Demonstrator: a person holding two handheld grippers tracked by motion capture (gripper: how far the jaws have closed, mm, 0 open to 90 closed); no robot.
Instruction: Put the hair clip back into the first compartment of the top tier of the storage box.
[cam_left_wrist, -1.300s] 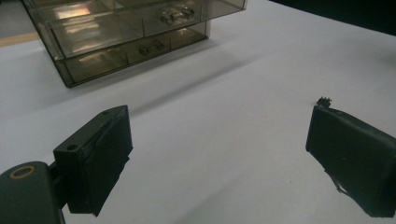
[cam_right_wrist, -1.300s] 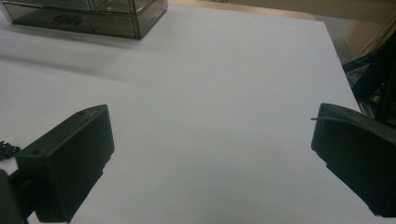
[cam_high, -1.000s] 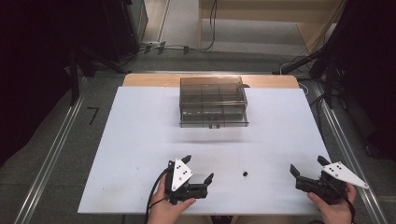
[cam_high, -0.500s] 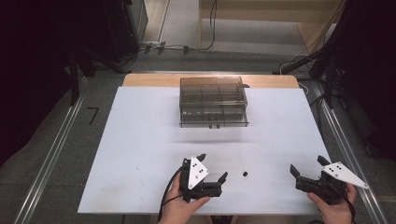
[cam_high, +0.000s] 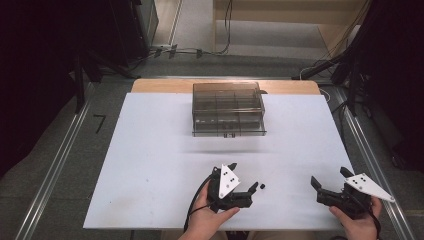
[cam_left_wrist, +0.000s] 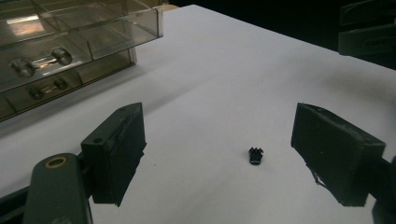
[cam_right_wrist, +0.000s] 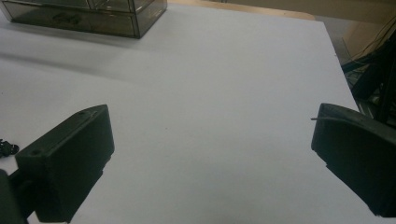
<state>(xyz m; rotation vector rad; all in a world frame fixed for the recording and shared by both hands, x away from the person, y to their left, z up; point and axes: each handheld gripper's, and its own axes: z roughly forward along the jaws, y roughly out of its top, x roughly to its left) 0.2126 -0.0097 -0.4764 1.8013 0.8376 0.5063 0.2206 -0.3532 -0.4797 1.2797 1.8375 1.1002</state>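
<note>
**Black part between the left tongs, not yet gripped**

Black, small and plastic: a part (cam_left_wrist: 255, 155) lying on the white surface (cam_high: 150, 150), near the front edge and well apart from the smoky drawer box (cam_high: 228, 109) at the back. Left tongs (cam_high: 255, 187) just beside it in the high view; in the left gripper view, part sitting between the two jaws, nearer the right one, touching neither. Jaws apart, just been closing, nothing clamped yet. Right tongs (cam_high: 328, 181) off to the right, spread wide, holding nothing, hovering over bare surface.

Step in hand, by the look of it: lining up for a pick. Next move likely calls for centring on the part, dropping to the surface and closing gently; tiny thing, easy to nudge away or flip.
</note>
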